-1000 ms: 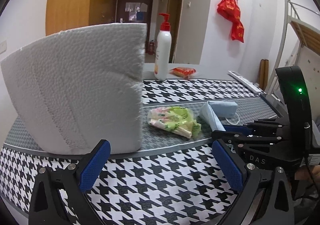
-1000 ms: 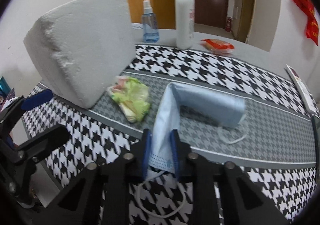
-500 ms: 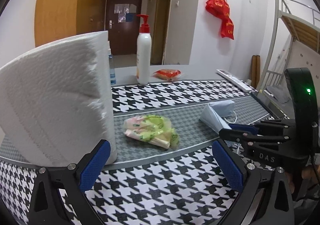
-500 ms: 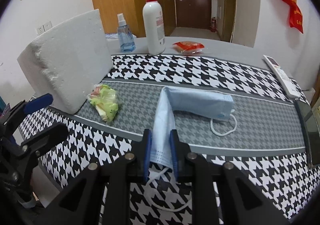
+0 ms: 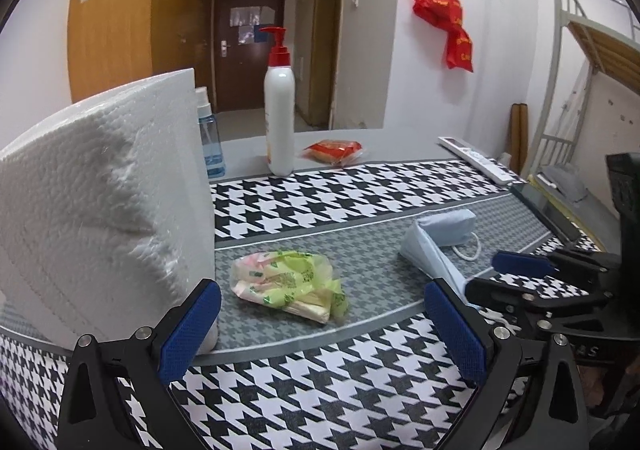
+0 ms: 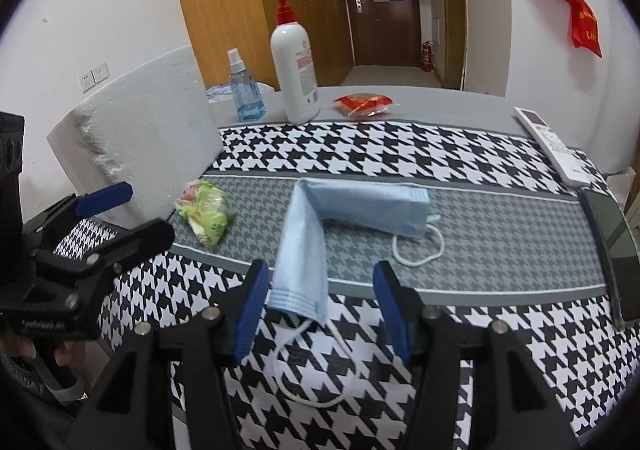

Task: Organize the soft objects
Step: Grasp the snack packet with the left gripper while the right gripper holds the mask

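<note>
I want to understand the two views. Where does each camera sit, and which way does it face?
Left wrist: on the left claw, open, facing across the table at the tissue pack; the right claw shows at right.
Right wrist: on the right claw, open around the mask; the left claw shows at left.
Shared: mask, tissue pack, foam block, pump bottle.

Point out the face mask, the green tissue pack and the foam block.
face mask [image 6: 372, 206], right wrist view, on the flat folded panel.
green tissue pack [image 5: 288, 286], left wrist view, on the middle of its wrapper.
foam block [image 5: 100, 202], left wrist view, on its broad rough face.
</note>
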`<state>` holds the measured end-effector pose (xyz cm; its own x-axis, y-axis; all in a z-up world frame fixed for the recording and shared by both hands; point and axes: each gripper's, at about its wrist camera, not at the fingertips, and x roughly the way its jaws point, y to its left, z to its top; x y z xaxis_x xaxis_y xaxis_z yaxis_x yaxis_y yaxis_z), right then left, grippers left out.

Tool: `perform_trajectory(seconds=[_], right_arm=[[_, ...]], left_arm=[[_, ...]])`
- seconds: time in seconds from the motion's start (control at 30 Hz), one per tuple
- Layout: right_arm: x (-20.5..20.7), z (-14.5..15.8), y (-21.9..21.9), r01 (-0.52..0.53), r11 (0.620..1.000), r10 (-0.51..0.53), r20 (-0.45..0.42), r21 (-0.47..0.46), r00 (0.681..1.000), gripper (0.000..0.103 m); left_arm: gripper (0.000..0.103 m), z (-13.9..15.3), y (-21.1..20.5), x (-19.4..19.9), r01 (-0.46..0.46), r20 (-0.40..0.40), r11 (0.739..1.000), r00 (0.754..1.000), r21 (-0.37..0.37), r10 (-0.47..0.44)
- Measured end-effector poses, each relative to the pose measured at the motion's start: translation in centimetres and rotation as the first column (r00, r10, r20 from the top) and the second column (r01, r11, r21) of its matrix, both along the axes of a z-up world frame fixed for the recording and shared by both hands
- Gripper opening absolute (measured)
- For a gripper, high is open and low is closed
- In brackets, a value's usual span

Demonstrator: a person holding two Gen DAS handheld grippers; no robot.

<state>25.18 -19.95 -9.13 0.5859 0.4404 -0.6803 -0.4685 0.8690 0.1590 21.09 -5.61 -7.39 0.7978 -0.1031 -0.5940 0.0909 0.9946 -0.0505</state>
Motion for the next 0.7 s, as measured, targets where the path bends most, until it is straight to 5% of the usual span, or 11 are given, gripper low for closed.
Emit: perform_trajectory(seconds=[0.7], right_arm=[[-0.3, -0.5, -0.5, -0.008, 1.000, 0.008, 0.002, 0.023, 1.000, 0.061]], left_arm=[[0.102, -1.4, 0.7, 2.4, -0.087, -0.046, 0.995, 0.995, 0.052, 0.089]])
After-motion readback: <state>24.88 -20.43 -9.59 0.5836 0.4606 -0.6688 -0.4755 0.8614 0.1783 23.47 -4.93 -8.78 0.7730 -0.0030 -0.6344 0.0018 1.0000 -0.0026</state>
